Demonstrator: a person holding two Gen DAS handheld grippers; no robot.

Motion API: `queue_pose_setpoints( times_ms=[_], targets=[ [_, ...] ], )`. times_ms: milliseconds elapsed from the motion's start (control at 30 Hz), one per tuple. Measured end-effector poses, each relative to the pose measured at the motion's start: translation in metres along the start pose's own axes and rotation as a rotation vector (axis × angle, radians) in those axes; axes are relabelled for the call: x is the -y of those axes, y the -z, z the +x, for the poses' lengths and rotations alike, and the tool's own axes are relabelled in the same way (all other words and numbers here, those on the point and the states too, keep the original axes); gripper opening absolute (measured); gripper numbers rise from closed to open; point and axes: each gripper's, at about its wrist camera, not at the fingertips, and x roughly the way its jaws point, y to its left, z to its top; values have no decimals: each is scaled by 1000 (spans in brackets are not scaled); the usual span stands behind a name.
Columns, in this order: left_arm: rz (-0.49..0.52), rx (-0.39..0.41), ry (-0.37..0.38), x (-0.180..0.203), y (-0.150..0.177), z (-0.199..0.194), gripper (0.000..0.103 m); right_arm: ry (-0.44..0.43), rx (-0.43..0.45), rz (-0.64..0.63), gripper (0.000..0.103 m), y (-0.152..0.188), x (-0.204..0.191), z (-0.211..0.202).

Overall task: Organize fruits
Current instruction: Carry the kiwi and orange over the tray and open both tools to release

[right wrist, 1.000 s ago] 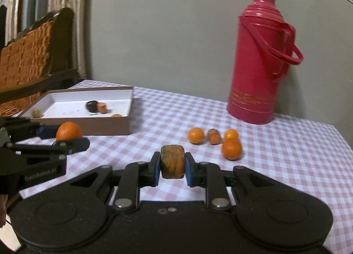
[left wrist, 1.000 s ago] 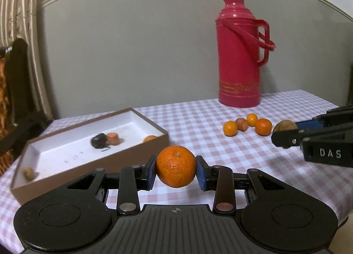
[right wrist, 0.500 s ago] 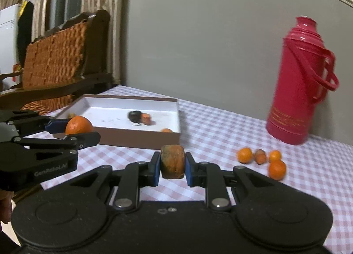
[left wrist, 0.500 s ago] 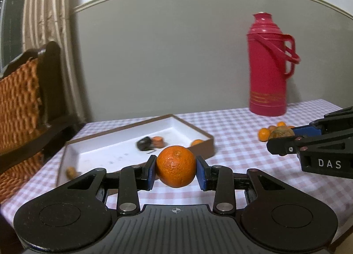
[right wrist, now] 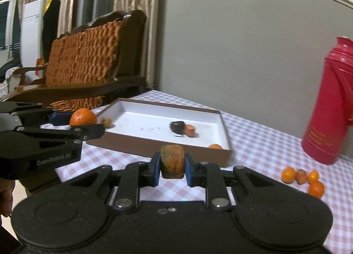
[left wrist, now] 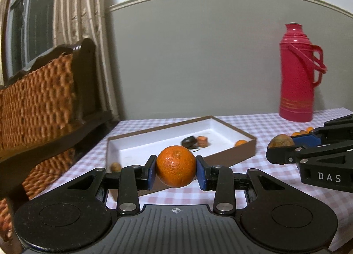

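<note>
My left gripper (left wrist: 176,171) is shut on an orange (left wrist: 176,166), held above the table in front of the near wall of the brown box (left wrist: 229,157); the orange also shows in the right wrist view (right wrist: 83,117). My right gripper (right wrist: 172,166) is shut on a brownish mottled fruit (right wrist: 172,161), in front of the box (right wrist: 226,134); the fruit also shows in the left wrist view (left wrist: 282,141). The white-floored box holds a dark fruit (right wrist: 177,126), an orange-red piece (right wrist: 189,130), a small orange (right wrist: 215,146) and a tan nut (right wrist: 106,122).
A red thermos (left wrist: 297,73) stands at the back right of the checked tablecloth (right wrist: 264,143). Several small oranges and a brown fruit (right wrist: 304,179) lie near it. A wicker chair (right wrist: 88,64) stands left of the table, close to the box.
Both grippers have swung left with their fruits still held. The box has come nearer to centre, the thermos and loose oranges have slid right, and the chair has come into view.
</note>
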Motion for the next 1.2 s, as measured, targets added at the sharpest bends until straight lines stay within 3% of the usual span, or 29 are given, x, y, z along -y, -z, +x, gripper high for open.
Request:
queue_pose_setpoints(
  times_ms=[400, 1200],
  targets=[
    [-55, 12, -64, -32, -3, 8, 37, -40, 33, -42, 13, -23, -27, 17],
    [-92, 19, -99, -57, -24, 72, 37, -18, 71, -26, 13, -51, 2, 69]
  ],
)
